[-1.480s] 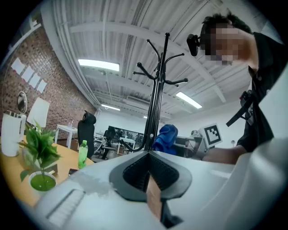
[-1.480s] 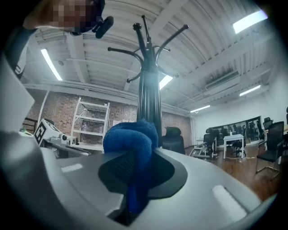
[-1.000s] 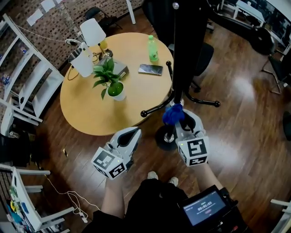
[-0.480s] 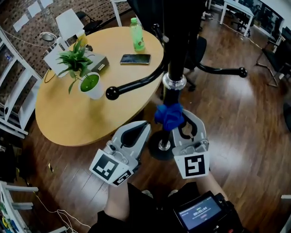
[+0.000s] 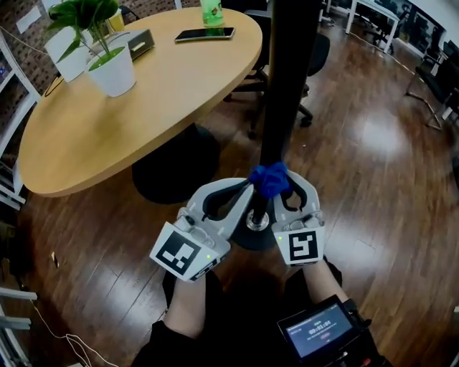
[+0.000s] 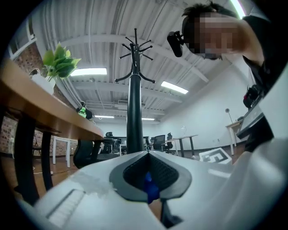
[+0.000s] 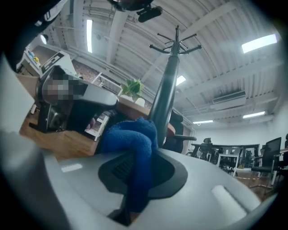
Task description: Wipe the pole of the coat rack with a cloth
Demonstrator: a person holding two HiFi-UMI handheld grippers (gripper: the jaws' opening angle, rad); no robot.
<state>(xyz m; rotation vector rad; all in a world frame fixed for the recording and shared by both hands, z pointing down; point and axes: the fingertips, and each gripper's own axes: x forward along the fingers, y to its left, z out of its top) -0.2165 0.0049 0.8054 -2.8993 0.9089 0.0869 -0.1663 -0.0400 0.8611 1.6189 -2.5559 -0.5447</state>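
The coat rack's black pole [image 5: 281,93] runs from the top of the head view down to its round base [image 5: 242,236]. A blue cloth [image 5: 270,179] is bunched against the pole low down, and my right gripper [image 5: 278,188] is shut on it. In the right gripper view the cloth [image 7: 132,143] hangs between the pads of the right gripper [image 7: 143,157] and presses on the pole [image 7: 167,85]. My left gripper [image 5: 246,189] is shut, its tip beside the cloth at the pole's left. In its own view the left gripper [image 6: 148,155] points at the pole [image 6: 134,117], with a blue sliver in the seam.
A round wooden table [image 5: 179,93] stands left of the pole with a potted plant [image 5: 113,68], a phone [image 5: 204,33] and a green bottle [image 5: 211,11]. An office chair [image 5: 315,50] sits behind the pole. The floor is dark wood. A small screen [image 5: 315,331] hangs at the person's waist.
Both grippers have slid lower along the pole, below the arms and toward the base. The left gripper has closed in from the left until its tip sits beside the cloth.
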